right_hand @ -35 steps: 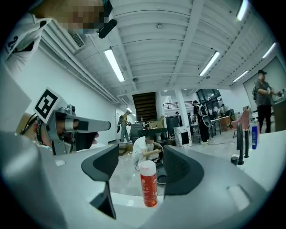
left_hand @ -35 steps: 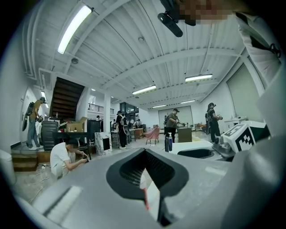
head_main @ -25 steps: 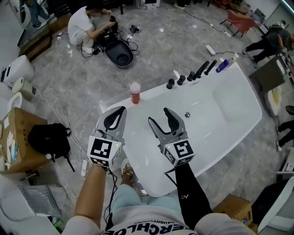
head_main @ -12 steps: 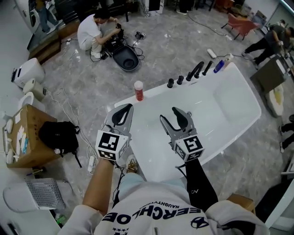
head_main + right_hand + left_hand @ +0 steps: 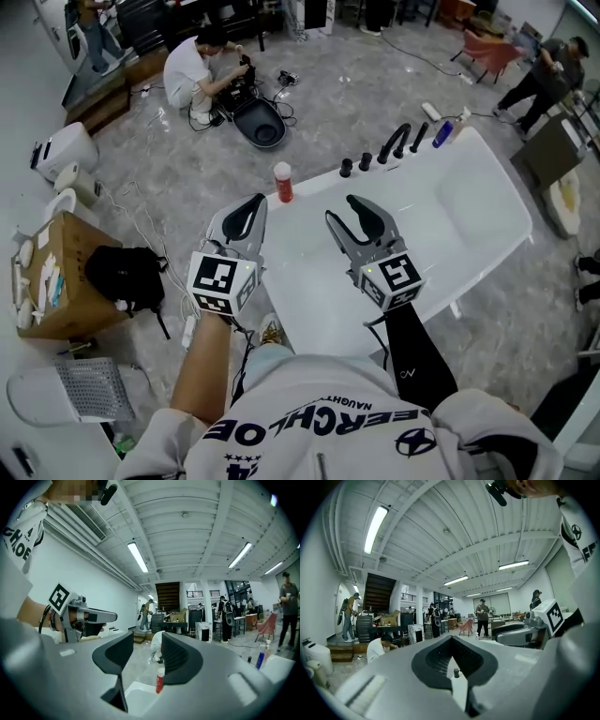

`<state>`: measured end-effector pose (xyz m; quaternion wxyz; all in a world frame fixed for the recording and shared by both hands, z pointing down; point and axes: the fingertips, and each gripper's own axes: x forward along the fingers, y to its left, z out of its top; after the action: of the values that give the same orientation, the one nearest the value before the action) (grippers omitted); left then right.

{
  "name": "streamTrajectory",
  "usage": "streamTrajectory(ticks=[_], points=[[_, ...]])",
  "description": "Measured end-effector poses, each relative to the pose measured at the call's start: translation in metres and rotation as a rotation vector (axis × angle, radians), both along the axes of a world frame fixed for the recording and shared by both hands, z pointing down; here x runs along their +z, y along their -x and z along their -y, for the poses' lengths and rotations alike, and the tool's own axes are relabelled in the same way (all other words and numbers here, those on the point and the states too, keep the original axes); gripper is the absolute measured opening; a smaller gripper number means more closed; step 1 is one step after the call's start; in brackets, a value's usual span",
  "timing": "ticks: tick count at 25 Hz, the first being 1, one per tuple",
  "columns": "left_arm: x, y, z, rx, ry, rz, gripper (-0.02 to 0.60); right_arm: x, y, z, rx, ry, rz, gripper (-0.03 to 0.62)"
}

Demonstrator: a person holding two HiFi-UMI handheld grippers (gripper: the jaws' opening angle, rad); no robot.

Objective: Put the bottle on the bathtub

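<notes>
**Bottle upright on the tub rim, ahead of both claws**

At far left in the head view, a box and a black bag sit on the grey floor. A person crouches farther back.

The left claw is held level at the near left corner of the white tub. Its jaws are closed tip to tip, and nothing is caught in them. Its own view shows only the diamond-shaped gap behind the touching tips.

The bottle is red with a pale cap. It stands upright on the tub's far left rim, beyond the left claw's tips and slightly to their right. It is clear of both claws, and neither touches it.

To the right, the right claw is held level over the tub's basin. Its jaws stand moderately apart and have just been closing, with nothing held between them. In the right gripper view the bottle shows low in the gap, against the inner edge of the right-hand jaw. It is well beyond the tips, standing at the tub's edge.

Farther right along the back rim is a row of black taps. A blue bottle stands past them, near the tub's far right corner.
</notes>
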<state>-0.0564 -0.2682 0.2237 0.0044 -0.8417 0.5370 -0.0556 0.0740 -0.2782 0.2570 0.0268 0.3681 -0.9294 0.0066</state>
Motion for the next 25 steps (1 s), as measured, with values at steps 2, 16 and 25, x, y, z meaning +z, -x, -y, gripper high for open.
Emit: streamTrajectory(ticks=[2,16,25], points=[[-0.004,-0.001,-0.001,-0.003,-0.008,0.002,0.002,-0.003,-0.002,-0.001,0.013,-0.011,-0.007,0.164],[-0.013,-0.005,0.0,0.008,-0.031,0.0,0.002,-0.01,-0.006,-0.001,0.022,-0.053,-0.059,0.028],[-0.015,-0.005,-0.003,0.014,-0.033,-0.011,0.0,-0.012,-0.002,-0.004,0.006,-0.043,-0.043,0.028]])
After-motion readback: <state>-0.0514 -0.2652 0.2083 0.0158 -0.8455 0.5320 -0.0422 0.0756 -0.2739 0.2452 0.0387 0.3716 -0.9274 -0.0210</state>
